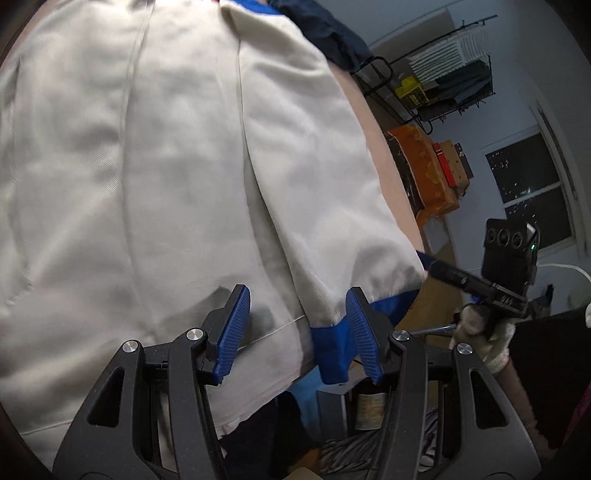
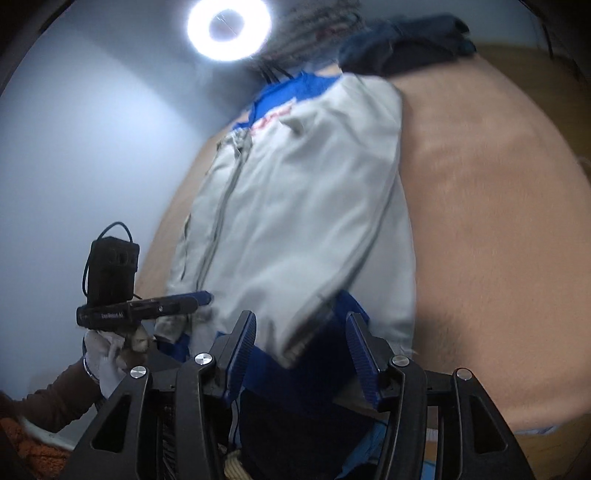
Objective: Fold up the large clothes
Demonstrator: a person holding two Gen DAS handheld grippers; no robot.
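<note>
A large cream-white jacket [image 1: 166,155] with blue trim lies spread on a tan padded surface [image 1: 384,147]. My left gripper [image 1: 295,325] is open, its blue pads on either side of the jacket's lower hem, near a blue cuff [image 1: 332,350]. In the right wrist view the same jacket [image 2: 306,206] lies lengthwise, its blue collar at the far end. My right gripper [image 2: 301,347] is open over the near hem and blue band [image 2: 314,354]. Each view shows the other gripper: the right one [image 1: 443,273] at the jacket's right corner, the left one [image 2: 199,299] at its left corner.
Dark blue clothing [image 1: 325,29] is piled at the far end of the tan surface [image 2: 498,221]. A wire rack [image 1: 443,81], an orange object [image 1: 421,170] and a window [image 1: 532,184] stand to the right. A ring light [image 2: 227,29] shines overhead.
</note>
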